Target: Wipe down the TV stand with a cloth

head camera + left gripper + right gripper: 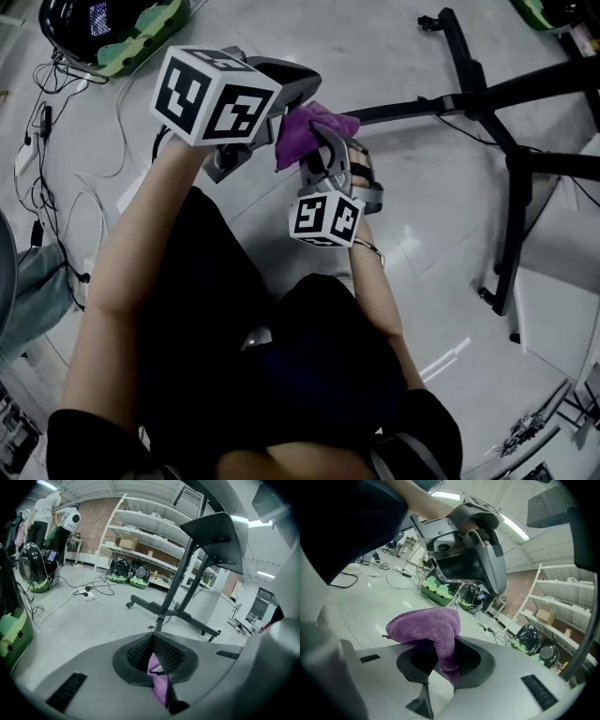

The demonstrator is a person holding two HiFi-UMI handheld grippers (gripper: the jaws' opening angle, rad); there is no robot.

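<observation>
1. Floor (422,216): pale grey and glossy. It fills most of the head view.
2. TV stand (511,150): black, w/ a base of long legs on castors, at the right of the head view. In the left gripper view (187,573) it stands upright ahead of the jaws, w/ its post rising to a tilted dark plate at the top. Neither gripper touches it.
3. Shelving rack (154,527): white, against a brick wall behind the stand. Boxes sit on its shelves and green-and-black packs on the floor beneath.
4. Person (234,347): dark clothes, seen from above, both forearms stretched fwd.
5. Left gripper (281,117): held high at centre-left, marker cube on top, nose pointing right. In its own view (153,651) the jaws are pinched together w/ a strip of purple fabric caught between them.
6. Right gripper (323,155): just below and right of the left one, nose pointing up, the two noses almost meeting. In its own view (440,656) the jaws are clamped on a fold of the fabric, w/ the rest bunched over the top.
7. Cloth (314,127): purple terry, held in the air between both grippers, apart from the stand. It also shows at (426,627).
8. Cables (52,159): thin black and white leads on the floor at the far left.
</observation>
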